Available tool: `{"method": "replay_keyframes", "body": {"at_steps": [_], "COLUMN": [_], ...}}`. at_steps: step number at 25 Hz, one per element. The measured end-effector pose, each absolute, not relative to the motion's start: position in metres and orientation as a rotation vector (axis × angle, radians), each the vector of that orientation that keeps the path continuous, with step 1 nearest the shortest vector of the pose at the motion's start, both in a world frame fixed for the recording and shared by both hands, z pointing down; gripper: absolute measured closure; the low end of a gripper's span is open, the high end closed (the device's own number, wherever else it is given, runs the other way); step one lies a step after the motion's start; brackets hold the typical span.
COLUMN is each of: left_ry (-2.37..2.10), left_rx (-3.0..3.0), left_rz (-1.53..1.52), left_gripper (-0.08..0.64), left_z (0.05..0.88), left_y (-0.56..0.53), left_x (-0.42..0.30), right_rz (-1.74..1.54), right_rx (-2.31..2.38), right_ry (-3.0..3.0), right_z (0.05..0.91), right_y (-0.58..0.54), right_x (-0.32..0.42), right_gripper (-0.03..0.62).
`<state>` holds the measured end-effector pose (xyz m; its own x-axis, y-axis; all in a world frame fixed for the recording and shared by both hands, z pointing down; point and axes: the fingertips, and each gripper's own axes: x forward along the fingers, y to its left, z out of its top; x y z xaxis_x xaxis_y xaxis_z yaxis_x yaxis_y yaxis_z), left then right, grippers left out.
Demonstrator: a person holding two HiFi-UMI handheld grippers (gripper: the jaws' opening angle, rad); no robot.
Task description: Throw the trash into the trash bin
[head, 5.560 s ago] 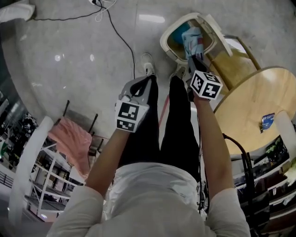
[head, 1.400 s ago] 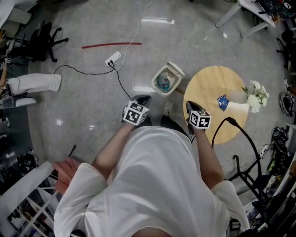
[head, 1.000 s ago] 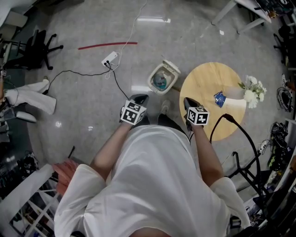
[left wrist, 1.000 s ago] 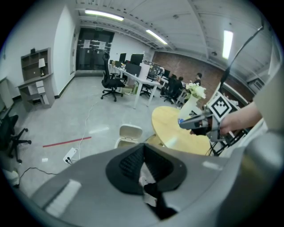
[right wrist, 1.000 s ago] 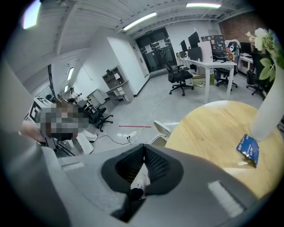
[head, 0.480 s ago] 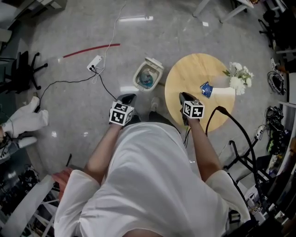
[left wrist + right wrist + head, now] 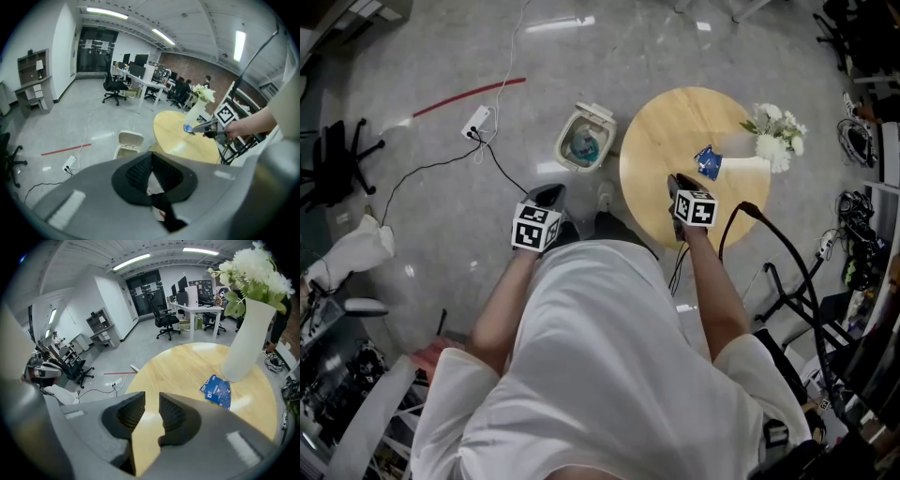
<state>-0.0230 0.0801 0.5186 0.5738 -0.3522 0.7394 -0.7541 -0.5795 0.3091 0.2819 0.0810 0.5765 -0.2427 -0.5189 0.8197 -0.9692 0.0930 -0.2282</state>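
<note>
The right gripper [image 7: 151, 401] has its jaws released, a narrow gap between the ribbed pads. They have just been opening and nothing sits in the gap, only the wood of the desk [image 7: 178, 366] showing through it. In the head view this gripper [image 7: 675, 181] sits right of centre, over the near part of the round desk top, its marker cube just below it. The task's thing, a crumpled blue wrapper [image 7: 217, 391], lies flat on the desk to the right of the jaws and a little above them in the right gripper view, near but apart from them. It lies just beside the foot of a white vase [image 7: 246, 338] that holds white flowers [image 7: 255, 268]. In the head view the wrapper [image 7: 707, 161] lies up and to the right of the gripper tips. The left gripper [image 7: 150, 157] has its jaws clenched together at the tips. A pale patch with a red mark shows in the slit below them, and what it is cannot be told. In the head view the left gripper [image 7: 548, 193] is left of centre, over the grey floor and clear of the desk. The trash bin [image 7: 565, 153] stands on the floor above it, just left of the desk edge, its lid tipped open and something blue-green lying inside. Farther to the upper left, a white power strip [image 7: 476, 122] with a black cable lies on the floor beside a red line [image 7: 469, 94].
</note>
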Motion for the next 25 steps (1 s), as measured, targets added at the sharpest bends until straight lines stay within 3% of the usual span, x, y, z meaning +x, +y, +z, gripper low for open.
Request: {"method": "replay_keyframes", "body": {"at_steps": [10, 16, 25], "left_ry": [-0.883, -0.875, -0.868], "left_rx": [2.156, 2.138, 2.113], "left_rz": [0.857, 0.874, 0.892], "left_gripper": [0.555, 0.555, 0.555], "left_z": [0.528, 0.530, 0.536], "left_y": [0.080, 0.081, 0.079], "left_x": [-0.018, -0.017, -0.014], "right_rz": [1.019, 0.961, 0.987], "right_rx": [1.638, 1.684, 1.641], "right_ry": [-1.691, -1.607, -1.541], "right_z": [0.579, 0.583, 0.609], "right_y": [0.080, 0.080, 0.077], "right_x": [0.344, 0.368, 0.386], "right_gripper": [0.482, 0.413, 0.371]}}
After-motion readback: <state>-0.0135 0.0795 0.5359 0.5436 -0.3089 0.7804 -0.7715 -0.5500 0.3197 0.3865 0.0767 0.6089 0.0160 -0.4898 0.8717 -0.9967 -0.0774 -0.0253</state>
